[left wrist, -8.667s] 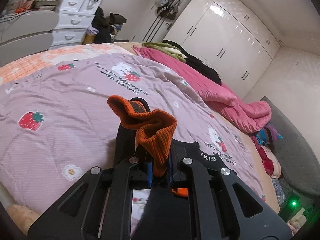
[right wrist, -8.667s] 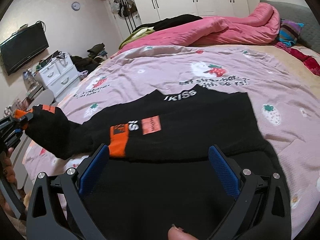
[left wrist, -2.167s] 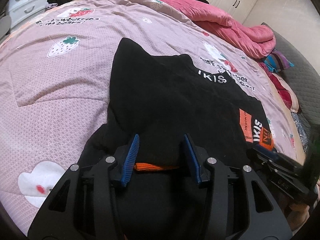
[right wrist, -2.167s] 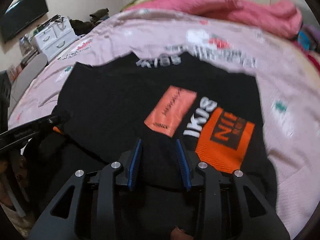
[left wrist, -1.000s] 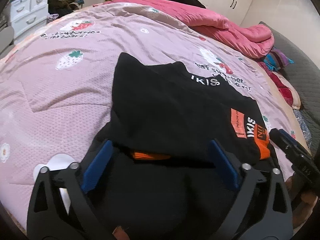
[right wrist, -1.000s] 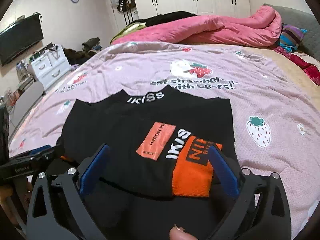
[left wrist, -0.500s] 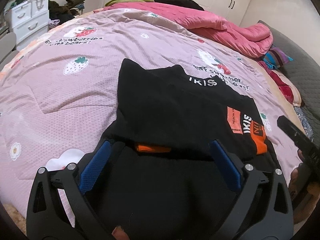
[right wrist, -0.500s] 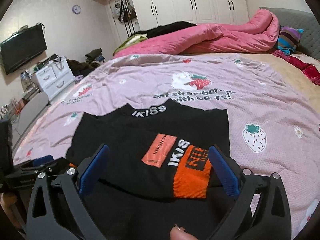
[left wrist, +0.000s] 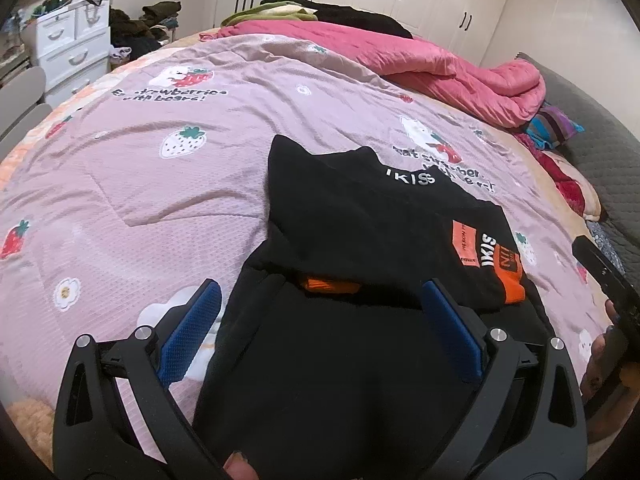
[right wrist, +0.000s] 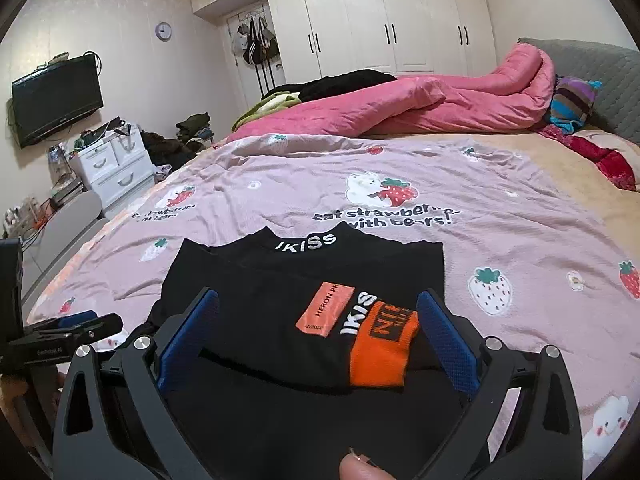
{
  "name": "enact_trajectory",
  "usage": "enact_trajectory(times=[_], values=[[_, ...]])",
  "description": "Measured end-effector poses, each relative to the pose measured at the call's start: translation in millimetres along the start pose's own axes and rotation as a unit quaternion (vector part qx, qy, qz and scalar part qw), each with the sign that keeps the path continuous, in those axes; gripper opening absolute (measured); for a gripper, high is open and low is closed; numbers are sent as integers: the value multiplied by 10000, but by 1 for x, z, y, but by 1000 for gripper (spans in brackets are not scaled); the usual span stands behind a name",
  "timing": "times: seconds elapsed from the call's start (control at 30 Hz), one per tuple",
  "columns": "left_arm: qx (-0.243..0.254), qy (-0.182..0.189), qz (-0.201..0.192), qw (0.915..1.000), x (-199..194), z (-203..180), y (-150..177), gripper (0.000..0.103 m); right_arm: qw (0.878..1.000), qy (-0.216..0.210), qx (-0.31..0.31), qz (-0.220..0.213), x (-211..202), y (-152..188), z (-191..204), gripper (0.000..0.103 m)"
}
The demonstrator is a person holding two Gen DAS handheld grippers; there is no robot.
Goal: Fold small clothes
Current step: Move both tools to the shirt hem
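Both claws, left (left wrist: 318, 332) and right (right wrist: 318, 334), gape empty over the soft black knit sweater with orange cuffs (right wrist: 304, 300), lying just ahead on the bed; limp, light, probably best pinched at the hem.

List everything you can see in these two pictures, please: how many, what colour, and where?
Sweater: one, black with orange cuffs, partly folded on the bed.
Bedspread: one, mauve with strawberries, under the sweater.
Quilt: one, pink, bunched at the far edge.
Wardrobe: one, white, back wall.
Drawers: one unit, white, left of the bed.
Television: one, black, left wall.
Clock: one, wall.
Left gripper: black, blue pads, open.
Right gripper: same, open.
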State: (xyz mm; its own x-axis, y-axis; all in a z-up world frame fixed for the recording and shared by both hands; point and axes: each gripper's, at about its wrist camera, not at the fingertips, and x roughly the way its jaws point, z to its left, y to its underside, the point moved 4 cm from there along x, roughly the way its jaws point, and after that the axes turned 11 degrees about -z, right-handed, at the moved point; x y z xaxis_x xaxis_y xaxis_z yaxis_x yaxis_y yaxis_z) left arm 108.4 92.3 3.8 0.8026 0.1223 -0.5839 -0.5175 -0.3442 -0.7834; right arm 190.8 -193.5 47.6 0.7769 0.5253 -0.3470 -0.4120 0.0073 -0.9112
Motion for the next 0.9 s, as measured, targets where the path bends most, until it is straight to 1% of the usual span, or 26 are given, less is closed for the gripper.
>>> enact_trajectory(times=[0.47, 0.9], values=[[70, -46, -77, 9999, -24, 8, 6, 94, 9998, 169, -9, 37, -35, 6, -6, 99], [170, -144, 5, 9998, -38, 18, 24, 94, 9997, 236, 3, 112, -59, 15, -9, 99]])
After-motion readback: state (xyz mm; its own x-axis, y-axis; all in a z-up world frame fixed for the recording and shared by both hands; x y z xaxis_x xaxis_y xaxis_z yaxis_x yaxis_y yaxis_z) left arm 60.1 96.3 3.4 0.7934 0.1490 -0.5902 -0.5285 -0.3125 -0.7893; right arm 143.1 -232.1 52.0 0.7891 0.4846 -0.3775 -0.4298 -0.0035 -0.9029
